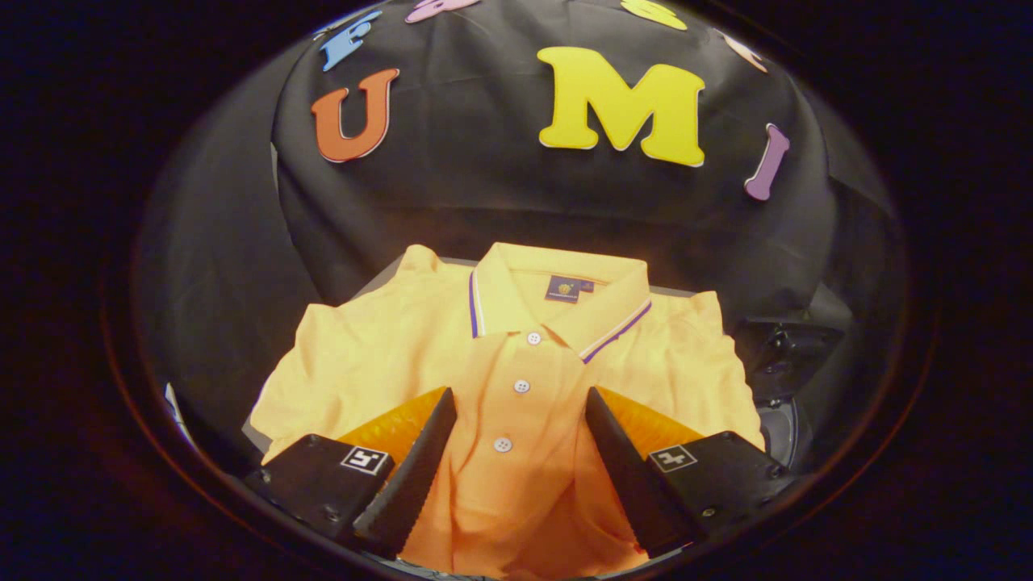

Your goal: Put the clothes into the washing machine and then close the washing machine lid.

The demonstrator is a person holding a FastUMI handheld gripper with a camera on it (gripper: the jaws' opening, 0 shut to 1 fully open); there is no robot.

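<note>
Black cloth backs the desk (367, 286) where a folded yellow-orange polo shirt (516, 379) lies; the gripper (520, 424) fingers are spread astride its placket, which should be bunched deeply before closing.

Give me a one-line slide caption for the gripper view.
Open gripper poised over a folded yellow polo shirt, fingers straddling its button placket before the grasp.

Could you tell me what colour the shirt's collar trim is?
White and purple stripes edge the polo shirt's collar, in the gripper view between the open gripper.
</note>
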